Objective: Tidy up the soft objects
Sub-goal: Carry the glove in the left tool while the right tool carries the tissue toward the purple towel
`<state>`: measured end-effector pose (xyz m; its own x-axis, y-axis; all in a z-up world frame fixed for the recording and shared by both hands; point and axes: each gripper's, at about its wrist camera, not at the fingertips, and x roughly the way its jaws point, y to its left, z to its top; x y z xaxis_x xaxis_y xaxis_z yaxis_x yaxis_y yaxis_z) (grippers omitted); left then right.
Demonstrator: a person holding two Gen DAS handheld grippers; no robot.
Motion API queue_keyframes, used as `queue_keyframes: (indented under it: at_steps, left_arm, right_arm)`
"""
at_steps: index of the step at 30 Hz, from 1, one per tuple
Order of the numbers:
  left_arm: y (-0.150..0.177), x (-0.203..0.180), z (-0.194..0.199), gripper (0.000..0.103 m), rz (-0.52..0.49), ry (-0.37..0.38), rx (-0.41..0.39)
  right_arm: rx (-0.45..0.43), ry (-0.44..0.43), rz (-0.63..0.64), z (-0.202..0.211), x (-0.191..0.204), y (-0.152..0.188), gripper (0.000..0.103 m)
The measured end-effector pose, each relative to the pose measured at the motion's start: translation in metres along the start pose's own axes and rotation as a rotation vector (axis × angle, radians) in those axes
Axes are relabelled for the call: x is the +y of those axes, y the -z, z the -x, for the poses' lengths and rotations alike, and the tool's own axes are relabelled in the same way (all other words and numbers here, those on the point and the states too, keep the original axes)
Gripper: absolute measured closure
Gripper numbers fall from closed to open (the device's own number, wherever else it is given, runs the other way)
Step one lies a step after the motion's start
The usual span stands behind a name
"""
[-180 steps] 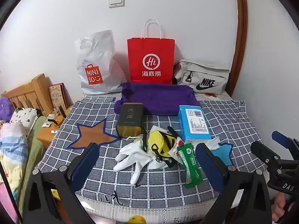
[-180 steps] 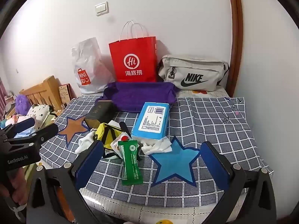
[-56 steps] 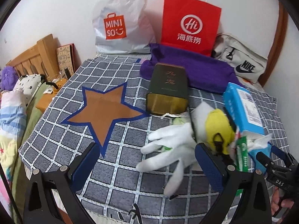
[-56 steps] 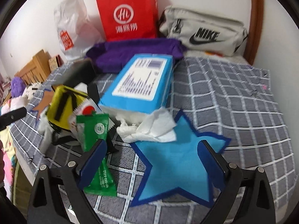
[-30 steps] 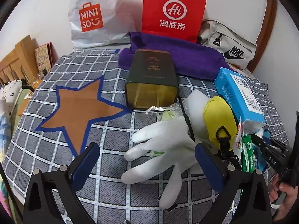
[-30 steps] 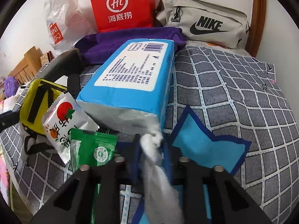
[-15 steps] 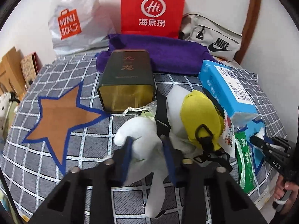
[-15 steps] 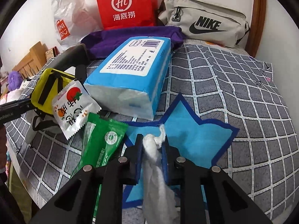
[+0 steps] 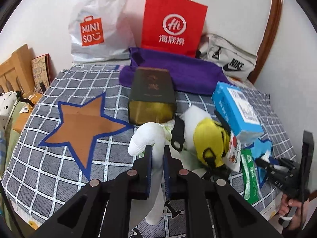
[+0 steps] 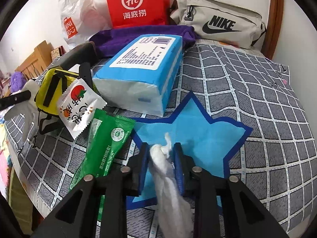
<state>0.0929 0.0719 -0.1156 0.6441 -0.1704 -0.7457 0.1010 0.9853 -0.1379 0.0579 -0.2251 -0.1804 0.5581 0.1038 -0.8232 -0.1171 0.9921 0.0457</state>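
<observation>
Since the frames 1.0 s ago, both pairs of fingers have gone from wide apart to pinched on soft things, the glove and the tissue now lifting off the checked cloth.

From the left wrist, the left gripper [image 9: 158, 154] is squeezing the white glove [image 9: 147, 138] between its 2 blue pads; the glove is bulging above the tips and hanging down below them, its fingers dangling toward the near edge of the checked cloth [image 9: 59, 170]. Just behind it the dark tin [image 9: 151, 97] is lying on its side, and the brown star [image 9: 83, 125] is sitting to the left, apart from the glove. A yellow pouch [image 9: 211, 140] is resting just right of the glove, with the blue tissue pack [image 9: 235, 109] beside it. Behind the tin, the purple towel [image 9: 178, 73] is lying in front of the red paper bag [image 9: 173, 23]. At far right, the right gripper [image 9: 277, 166] is showing in the person's hand.

From the right wrist, the right gripper [image 10: 161, 154] is clamping a twisted white tissue [image 10: 168, 178] over the blue star [image 10: 198, 134], the tissue trailing down between the arms. A green packet [image 10: 107, 148] is lying just left of the star, touching a white tomato sachet [image 10: 79, 107], and the tissue pack [image 10: 146, 67] is sitting behind them.
</observation>
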Motion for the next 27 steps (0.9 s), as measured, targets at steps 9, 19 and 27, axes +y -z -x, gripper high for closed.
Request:
queue_keyframes:
  at_steps: [9,19,27]
  left_arm:
    - [-0.017,-0.004,0.024,0.093,0.009,0.008,-0.065]
    - [-0.036,-0.003,0.047,0.093,0.02,0.019,-0.125]
    - [-0.058,-0.005,0.053,0.093,0.021,0.022,-0.149]
  right_arm:
    - [-0.033,-0.058,-0.01,0.024,-0.005,-0.008,0.087]
    - [-0.075,-0.09,-0.009,0.049,-0.009,-0.027,0.087]
    - [-0.102,-0.096,0.024,0.059,-0.002,-0.054,0.087]
